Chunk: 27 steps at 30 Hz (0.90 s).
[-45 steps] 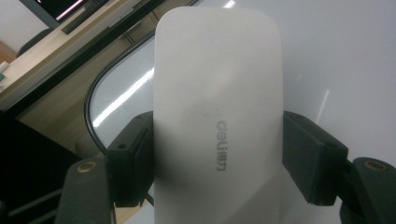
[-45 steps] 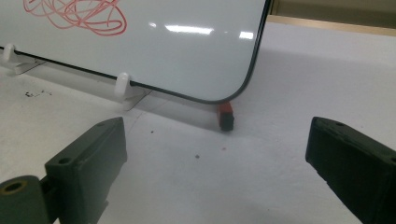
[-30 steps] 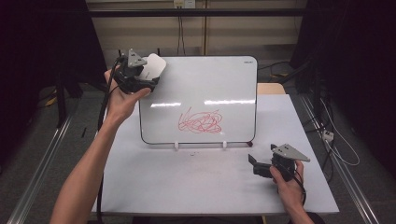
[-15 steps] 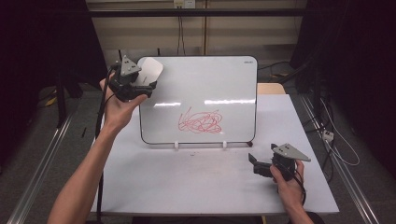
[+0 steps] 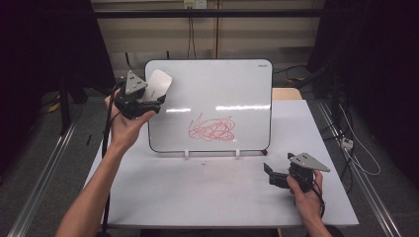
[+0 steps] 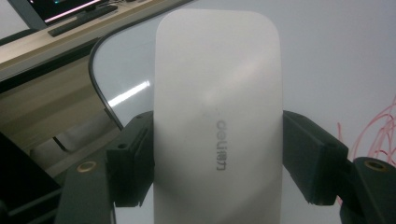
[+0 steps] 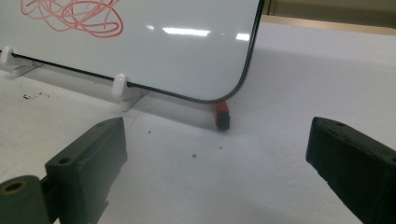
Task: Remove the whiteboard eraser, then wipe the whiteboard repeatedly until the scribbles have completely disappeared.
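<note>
While clamped by left gripper (image 5: 148, 101), eraser (image 6: 218, 116) seemingly off whiteboard (image 5: 222, 84)

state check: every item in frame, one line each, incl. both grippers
Left gripper: shut on eraser, raised at the whiteboard's upper left corner.
Eraser: clamped between the jaws, upright.
Whiteboard: standing on two clips, red scribble not wiped.
Right gripper: open, empty, low over the table.
Red marker: lying on the table, partly behind the whiteboard's lower corner.
</note>
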Motion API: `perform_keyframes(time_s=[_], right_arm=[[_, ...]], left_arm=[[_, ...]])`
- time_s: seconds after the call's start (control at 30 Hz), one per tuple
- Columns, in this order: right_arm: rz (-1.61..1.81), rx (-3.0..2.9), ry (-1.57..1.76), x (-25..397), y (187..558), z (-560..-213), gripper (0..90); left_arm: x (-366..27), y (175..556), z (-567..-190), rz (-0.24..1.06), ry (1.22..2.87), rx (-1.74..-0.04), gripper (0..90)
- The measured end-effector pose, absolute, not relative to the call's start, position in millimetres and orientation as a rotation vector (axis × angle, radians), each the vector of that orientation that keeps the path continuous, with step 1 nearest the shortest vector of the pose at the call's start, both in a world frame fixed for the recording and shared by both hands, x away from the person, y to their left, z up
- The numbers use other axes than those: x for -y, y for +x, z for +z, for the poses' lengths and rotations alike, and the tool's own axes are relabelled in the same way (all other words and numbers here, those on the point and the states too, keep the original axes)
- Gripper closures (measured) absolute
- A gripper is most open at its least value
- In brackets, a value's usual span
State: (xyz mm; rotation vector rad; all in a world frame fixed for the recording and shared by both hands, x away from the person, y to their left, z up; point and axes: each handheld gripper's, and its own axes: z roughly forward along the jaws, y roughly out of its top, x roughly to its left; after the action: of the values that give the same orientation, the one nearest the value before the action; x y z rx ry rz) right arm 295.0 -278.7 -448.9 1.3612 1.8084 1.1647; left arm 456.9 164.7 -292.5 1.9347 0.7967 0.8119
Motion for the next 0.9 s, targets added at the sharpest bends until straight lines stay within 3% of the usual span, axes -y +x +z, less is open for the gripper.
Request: perform_keyframes(time_s=[0.9], right_arm=[[1.167, -1.806, 1.357, 281, 294, -449, 5.0]], left_arm=[[-147, 429, -311, 0.775, 1.977, -0.712, 31.2]])
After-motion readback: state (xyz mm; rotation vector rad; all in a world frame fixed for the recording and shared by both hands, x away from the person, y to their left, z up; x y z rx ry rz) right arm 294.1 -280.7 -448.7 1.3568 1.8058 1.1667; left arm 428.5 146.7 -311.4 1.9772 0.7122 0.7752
